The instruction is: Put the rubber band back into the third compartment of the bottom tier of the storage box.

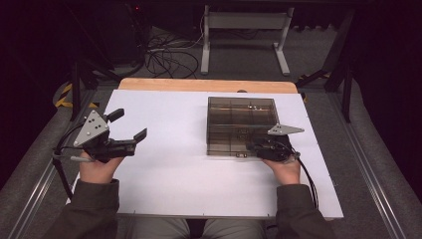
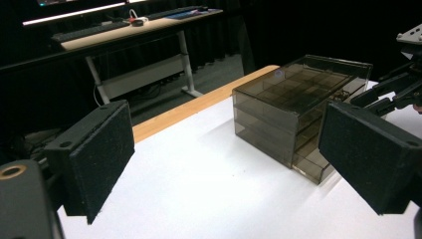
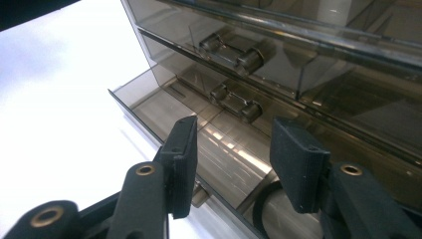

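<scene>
The right gripper (image 3: pixel 231 164), jaws spread, should pinch the bottom drawer (image 3: pixel 199 134) squarely; the left gripper (image 1: pixel 130 128), at 9 o'clock, waits spread.

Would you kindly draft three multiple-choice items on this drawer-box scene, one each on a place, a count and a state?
1. Where is the smoky plastic drawer box on the white sheet?
A. On the person's right half
B. At the far left corner
C. Off the sheet, on the floor

2. How many drawer tiers does the box have?
A. One
B. Three
C. Six

3. How is the bottom drawer?
A. Pulled partly out
B. Fully closed
C. Lying removed on the sheet

Answers: 1 A, it sits before the right gripper. 2 B, the left gripper view shows three stacked levels. 3 A, its front juts past the drawers above.
</scene>
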The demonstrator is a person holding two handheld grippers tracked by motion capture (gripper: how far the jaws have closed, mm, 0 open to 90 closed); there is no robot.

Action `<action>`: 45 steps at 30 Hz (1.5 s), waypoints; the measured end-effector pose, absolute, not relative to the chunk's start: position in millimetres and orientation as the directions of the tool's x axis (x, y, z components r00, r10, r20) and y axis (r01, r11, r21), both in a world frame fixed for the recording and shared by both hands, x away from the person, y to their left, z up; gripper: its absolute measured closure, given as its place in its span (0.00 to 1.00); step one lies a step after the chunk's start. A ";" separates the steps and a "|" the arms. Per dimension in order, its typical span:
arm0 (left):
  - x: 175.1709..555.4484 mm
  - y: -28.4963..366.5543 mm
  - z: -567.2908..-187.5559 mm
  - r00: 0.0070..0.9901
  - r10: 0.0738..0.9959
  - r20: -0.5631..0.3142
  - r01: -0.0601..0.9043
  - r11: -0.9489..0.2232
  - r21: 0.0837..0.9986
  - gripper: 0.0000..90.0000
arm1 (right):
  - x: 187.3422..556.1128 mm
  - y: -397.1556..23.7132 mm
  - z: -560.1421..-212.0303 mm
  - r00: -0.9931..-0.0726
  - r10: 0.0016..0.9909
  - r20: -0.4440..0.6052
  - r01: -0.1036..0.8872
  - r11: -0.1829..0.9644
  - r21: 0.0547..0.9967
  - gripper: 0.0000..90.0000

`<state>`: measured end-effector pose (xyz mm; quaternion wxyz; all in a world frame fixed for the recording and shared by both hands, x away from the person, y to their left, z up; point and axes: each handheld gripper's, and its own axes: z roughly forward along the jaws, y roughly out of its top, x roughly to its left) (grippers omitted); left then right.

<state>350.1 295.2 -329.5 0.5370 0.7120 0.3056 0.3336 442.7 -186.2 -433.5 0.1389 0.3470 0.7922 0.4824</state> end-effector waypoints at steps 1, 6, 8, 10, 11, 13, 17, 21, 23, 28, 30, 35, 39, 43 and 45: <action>350.0 295.0 -329.6 0.591 0.794 0.144 0.078 -0.234 0.969 0.09 | 442.1 -185.3 -432.3 -0.723 0.682 0.114 0.411 0.291 0.864 0.59; 350.0 295.0 -329.5 0.591 0.794 0.144 0.078 -0.234 0.969 0.09 | 440.7 -184.2 -428.5 -0.727 0.677 0.112 0.400 0.285 0.871 0.56; 349.8 294.8 -329.6 0.592 0.793 0.142 0.080 -0.234 0.969 0.09 | 440.0 -183.6 -426.5 -0.726 0.678 0.112 0.396 0.278 0.875 0.54; 349.6 294.4 -329.6 0.592 0.793 0.140 0.081 -0.232 0.969 0.09 | 439.4 -183.1 -424.6 -0.725 0.679 0.114 0.391 0.271 0.880 0.52; 349.7 294.6 -329.4 0.591 0.794 0.143 0.078 -0.233 0.969 0.09 | 439.3 -183.3 -423.8 -0.727 0.678 0.111 0.386 0.270 0.882 0.52; 349.6 294.6 -329.3 0.591 0.794 0.144 0.078 -0.234 0.969 0.09 | 438.5 -183.4 -422.2 -0.724 0.680 0.116 0.387 0.261 0.885 0.50; 349.9 294.3 -329.8 0.594 0.792 0.143 0.082 -0.236 0.968 0.09 | 438.1 -182.9 -419.7 -0.726 0.677 0.119 0.382 0.254 0.888 0.47; 350.2 294.0 -329.9 0.593 0.792 0.146 0.080 -0.238 0.968 0.09 | 437.3 -179.9 -415.9 -0.727 0.677 0.115 0.376 0.252 0.892 0.41; 350.1 294.0 -329.9 0.593 0.792 0.144 0.081 -0.237 0.968 0.09 | 436.9 -178.6 -414.0 -0.726 0.678 0.113 0.373 0.251 0.893 0.38; 349.8 294.2 -329.7 0.594 0.792 0.145 0.080 -0.237 0.968 0.09 | 435.1 -176.6 -408.8 -0.724 0.682 0.104 0.357 0.242 0.902 0.34; 349.8 294.2 -329.7 0.594 0.792 0.144 0.081 -0.237 0.968 0.09 | 434.3 -176.3 -405.9 -0.721 0.686 0.102 0.349 0.231 0.908 0.32; 349.7 293.2 -329.9 0.595 0.791 0.143 0.082 -0.237 0.968 0.09 | 434.0 -176.4 -402.9 -0.716 0.692 0.098 0.338 0.221 0.915 0.27; 349.8 293.2 -330.1 0.595 0.791 0.142 0.084 -0.237 0.968 0.09 | 433.3 -176.4 -400.3 -0.712 0.695 0.098 0.330 0.208 0.921 0.25; 349.9 293.7 -329.9 0.592 0.792 0.146 0.080 -0.238 0.968 0.09 | 433.4 -176.6 -397.8 -0.713 0.695 0.093 0.317 0.201 0.927 0.23; 349.8 293.8 -329.8 0.592 0.793 0.146 0.079 -0.238 0.968 0.09 | 433.3 -176.4 -396.5 -0.711 0.697 0.096 0.315 0.194 0.929 0.22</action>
